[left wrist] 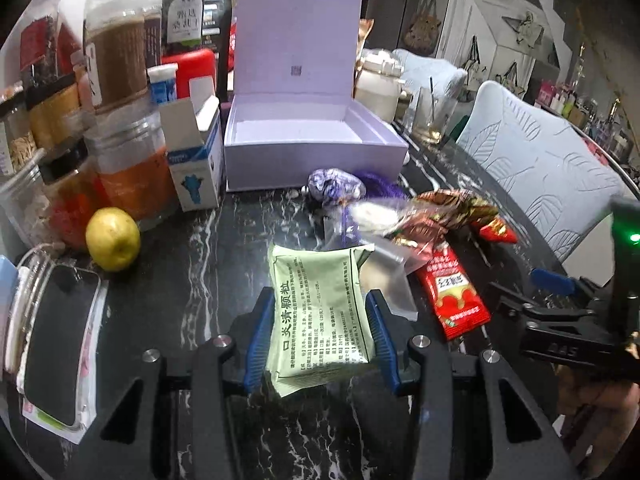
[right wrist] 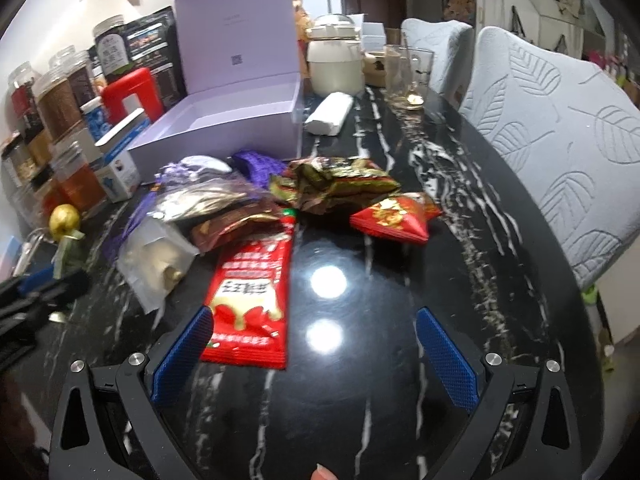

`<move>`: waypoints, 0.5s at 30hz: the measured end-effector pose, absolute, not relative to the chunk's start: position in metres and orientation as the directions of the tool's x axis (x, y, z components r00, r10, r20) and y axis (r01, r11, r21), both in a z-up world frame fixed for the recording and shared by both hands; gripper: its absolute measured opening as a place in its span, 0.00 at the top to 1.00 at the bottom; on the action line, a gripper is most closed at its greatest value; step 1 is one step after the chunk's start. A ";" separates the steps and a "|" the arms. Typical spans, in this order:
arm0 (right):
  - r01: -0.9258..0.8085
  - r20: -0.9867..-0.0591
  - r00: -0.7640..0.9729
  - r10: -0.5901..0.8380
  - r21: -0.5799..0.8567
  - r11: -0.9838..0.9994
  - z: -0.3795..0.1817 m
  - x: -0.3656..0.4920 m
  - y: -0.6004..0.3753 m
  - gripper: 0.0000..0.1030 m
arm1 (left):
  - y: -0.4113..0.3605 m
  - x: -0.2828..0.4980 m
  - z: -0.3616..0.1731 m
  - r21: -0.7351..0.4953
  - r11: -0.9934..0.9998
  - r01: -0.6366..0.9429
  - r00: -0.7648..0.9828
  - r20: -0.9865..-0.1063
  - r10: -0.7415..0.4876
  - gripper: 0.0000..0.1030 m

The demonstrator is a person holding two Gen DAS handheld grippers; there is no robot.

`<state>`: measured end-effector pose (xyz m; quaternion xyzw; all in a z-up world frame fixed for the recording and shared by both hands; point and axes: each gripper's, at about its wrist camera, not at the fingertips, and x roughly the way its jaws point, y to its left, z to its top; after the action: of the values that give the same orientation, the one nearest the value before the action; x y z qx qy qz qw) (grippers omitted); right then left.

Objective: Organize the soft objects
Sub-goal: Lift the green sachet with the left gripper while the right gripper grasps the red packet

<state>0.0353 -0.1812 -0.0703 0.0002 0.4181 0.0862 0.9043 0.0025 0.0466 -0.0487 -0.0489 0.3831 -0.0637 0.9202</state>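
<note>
Left tool (left wrist: 320, 336) clamped on a pale green sachet (left wrist: 320, 312) — blue pads pressing its two side edges, long axis running straight up the left wrist frame, far end lifted off the dark marbled bench (left wrist: 180, 280). Directly ahead, upper centre of that frame: open lilac box (left wrist: 312, 140), lid upright, tray looking bare. Between sachet and box, a heap of soft packets — purple pouch (left wrist: 334, 186), crinkled foil wrappers, clear bag. Likely next move, judged from the layout: carry the sachet forward over the heap and into the box, which lies nearly in line with the sachet's axis.

Right tool (right wrist: 316, 352) gaping wide, nothing between the pads; long red sachet (right wrist: 250, 304) just beside its left pad, lengthwise toward the camera. Smaller red packet (right wrist: 394, 216) farther up, centre right. Box at upper left of the right wrist frame, nearer the left hand's side.
</note>
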 end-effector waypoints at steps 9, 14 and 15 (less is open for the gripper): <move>-0.194 -0.767 0.609 0.203 0.104 0.975 -0.077 0.048 -0.168 0.05 | 0.049 0.002 -0.033 -0.143 0.986 0.086 0.720 -0.675 -0.161 0.56; -0.234 -0.785 0.577 0.224 0.104 0.967 -0.086 0.058 -0.152 0.16 | 0.056 0.003 -0.034 -0.149 0.987 0.063 0.720 -0.678 -0.149 0.56; -0.241 -0.791 0.568 0.229 0.106 0.965 -0.088 0.060 -0.149 0.21 | 0.057 0.003 -0.034 -0.150 0.987 0.060 0.719 -0.679 -0.146 0.56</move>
<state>0.0600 -0.1489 -0.0882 -0.0069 0.4456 0.1328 0.8853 0.0034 0.0570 -0.0345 -0.0586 0.3704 -0.0557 0.9254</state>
